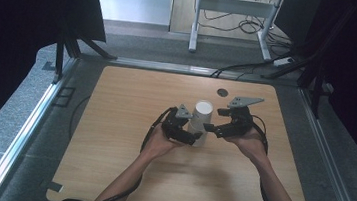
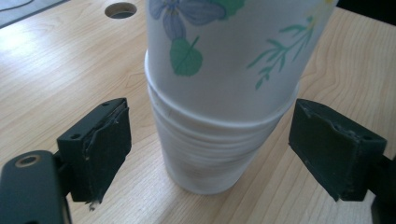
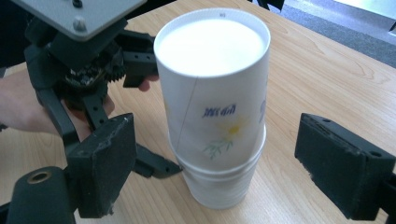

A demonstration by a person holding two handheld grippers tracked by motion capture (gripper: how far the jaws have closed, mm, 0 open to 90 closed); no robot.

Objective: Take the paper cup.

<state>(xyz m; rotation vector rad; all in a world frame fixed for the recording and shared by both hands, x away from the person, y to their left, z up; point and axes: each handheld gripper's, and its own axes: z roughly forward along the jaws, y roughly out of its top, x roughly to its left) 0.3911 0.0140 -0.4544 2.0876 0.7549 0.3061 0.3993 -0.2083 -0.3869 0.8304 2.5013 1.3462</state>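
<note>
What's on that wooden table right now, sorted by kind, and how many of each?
Stack of upside-down paper cups: 1 stack; the number of nested cups cannot be told
Hand-held tongs: 2, the left tongs and the right tongs, each straddling the stack with gaps at the pads
Total: 3
</note>
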